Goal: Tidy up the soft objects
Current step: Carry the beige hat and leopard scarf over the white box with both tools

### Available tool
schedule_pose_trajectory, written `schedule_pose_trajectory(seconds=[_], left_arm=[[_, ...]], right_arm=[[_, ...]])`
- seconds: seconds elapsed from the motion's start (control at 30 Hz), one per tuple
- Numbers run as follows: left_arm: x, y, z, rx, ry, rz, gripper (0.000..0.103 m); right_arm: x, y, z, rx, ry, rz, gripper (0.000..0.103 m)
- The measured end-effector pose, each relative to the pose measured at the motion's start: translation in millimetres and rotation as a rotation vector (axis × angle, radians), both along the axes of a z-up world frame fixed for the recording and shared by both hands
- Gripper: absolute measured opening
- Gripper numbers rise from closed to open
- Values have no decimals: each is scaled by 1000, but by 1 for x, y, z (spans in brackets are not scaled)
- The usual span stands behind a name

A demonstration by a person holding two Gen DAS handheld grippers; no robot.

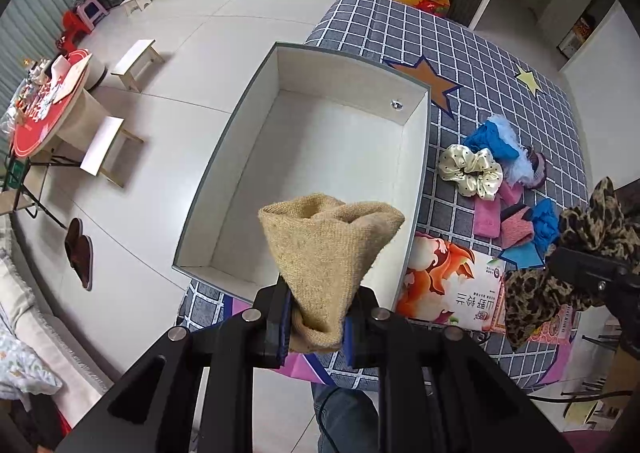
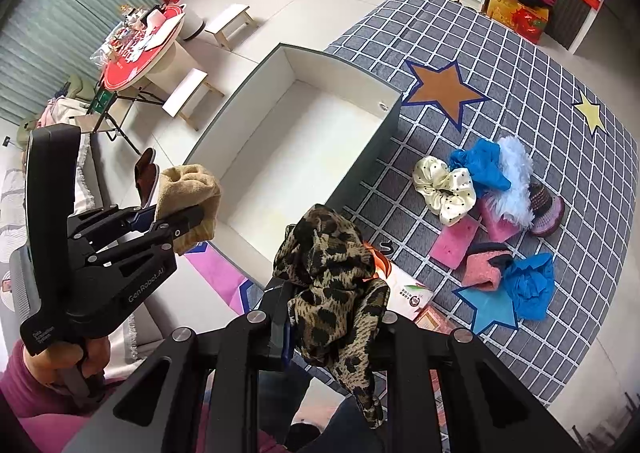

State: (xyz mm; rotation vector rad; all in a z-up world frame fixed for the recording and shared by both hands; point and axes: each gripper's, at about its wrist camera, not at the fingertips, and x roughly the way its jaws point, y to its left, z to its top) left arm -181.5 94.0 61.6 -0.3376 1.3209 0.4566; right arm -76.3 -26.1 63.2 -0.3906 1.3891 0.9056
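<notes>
Left gripper point(image 1: 316, 327) pinches the narrow end of a tan knitted cloth point(image 1: 330, 249), whose wide end fans out above the near end of the white box point(image 1: 224, 157). Right gripper point(image 2: 334, 327) pinches a leopard-print scarf point(image 2: 332, 277), held above the box's near right corner, with a loose tail hanging below the fingers.

Risks, as judged from this arrangement: the tan cloth sits over the near wall of the box, so an early release may drape it across the rim or drop it outside. The scarf's hanging tail may snag on the box wall or catch in the fingers on release. The two tools are near each other over the box's near end; simultaneous lowering may bring them into contact.

Surroundings: the box interior appears bare. To the right of the box, on the checked mat point(image 2: 500, 65), lie a cream dotted scrunchie point(image 2: 444, 189), blue fabric point(image 2: 480, 165), a pale fluffy piece point(image 2: 516, 173), pink sponges point(image 2: 454, 243) and a second blue bundle point(image 2: 530, 285). A printed packet point(image 1: 448, 285) lies beside the box's near right corner. Nothing obstructs the box opening.
</notes>
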Motion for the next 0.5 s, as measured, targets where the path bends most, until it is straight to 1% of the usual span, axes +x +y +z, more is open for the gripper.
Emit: schedule_pose_trajectory(seconds=[0.5], left_arm=[[-1, 0, 0, -3, 3, 0, 22]], right_arm=[[0, 1, -1, 1, 1, -1, 22]])
